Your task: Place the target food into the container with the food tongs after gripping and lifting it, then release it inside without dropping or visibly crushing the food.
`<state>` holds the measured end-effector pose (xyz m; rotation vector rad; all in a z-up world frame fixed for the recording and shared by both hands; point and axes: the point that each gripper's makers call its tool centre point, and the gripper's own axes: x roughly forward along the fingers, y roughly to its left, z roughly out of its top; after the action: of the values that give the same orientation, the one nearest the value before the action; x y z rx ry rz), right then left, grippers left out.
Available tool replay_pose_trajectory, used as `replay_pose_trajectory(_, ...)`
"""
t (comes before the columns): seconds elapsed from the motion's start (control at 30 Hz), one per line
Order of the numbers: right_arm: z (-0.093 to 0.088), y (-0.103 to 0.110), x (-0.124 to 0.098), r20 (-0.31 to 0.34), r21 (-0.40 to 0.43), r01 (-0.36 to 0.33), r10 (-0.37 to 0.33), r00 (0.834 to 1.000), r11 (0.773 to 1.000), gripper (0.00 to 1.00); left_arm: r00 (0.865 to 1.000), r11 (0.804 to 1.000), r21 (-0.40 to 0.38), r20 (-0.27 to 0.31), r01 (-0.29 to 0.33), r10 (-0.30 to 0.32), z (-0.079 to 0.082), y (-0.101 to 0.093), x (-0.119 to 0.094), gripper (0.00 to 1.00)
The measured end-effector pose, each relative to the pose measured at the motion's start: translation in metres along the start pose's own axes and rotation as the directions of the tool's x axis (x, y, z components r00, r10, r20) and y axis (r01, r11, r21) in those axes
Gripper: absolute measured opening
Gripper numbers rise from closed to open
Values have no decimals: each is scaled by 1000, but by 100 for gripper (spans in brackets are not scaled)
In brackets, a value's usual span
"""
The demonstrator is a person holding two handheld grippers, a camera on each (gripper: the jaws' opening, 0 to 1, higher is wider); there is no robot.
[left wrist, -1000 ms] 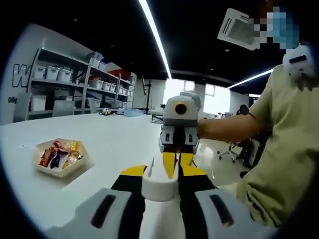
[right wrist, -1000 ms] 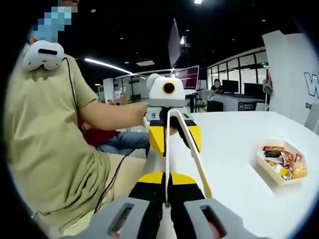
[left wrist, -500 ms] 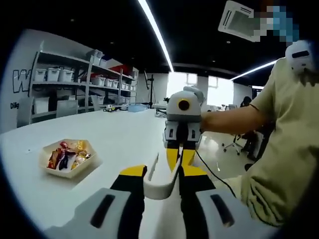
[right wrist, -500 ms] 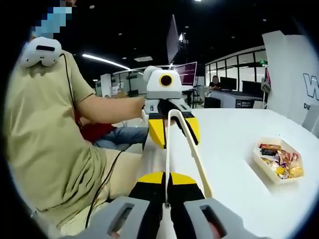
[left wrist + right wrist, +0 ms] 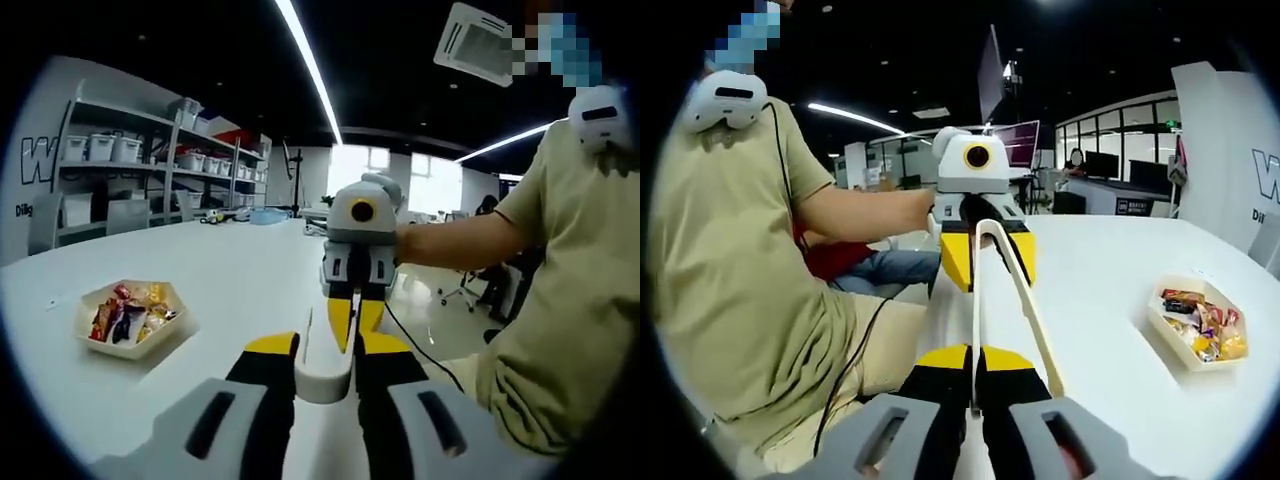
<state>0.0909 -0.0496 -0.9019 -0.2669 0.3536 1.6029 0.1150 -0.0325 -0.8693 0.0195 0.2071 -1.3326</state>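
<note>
Nearest, the left gripper [image 5: 325, 372], yellow and black with grey housing, is clamped on the looped hinge end of the cream plastic food tongs [image 5: 322, 360]. The right gripper [image 5: 975, 365] is closed on one thin blade of the same tongs [image 5: 1015, 290], whose two arms run out towards the left gripper [image 5: 978, 262]. The tongs hang in the air between both hands, above the smooth white tabletop [image 5: 240, 275]. Further off, well apart from the tongs, sits the white hexagonal tray [image 5: 128, 318] heaped with glossy red, orange and gold wrapped snacks [image 5: 128, 311]. A separate container I cannot pick out. Judging by this, the task is early: tongs are being readied, no food gripped, lifted or placed yet. Behind, a person in a khaki shirt [image 5: 730, 260].
</note>
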Motion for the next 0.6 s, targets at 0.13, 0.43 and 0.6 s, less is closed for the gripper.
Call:
replay_pose_trajectory(0.13,1,-2,-1,7,10,4,-4,1000,1000,0,1000,1000,-8,19,8,-8,1,0,1,19)
replay_pose_trajectory(0.43,11,-3,1,39,0,2,-2,999,1000,0,999,1000,-17,53,11,-10,5,3,-1,19)
replay_pose_trajectory(0.6,10,-2,4,18,-14,5,-5,1000,1000,0,999,1000,-5,50,-1,1,3,4,-2,21)
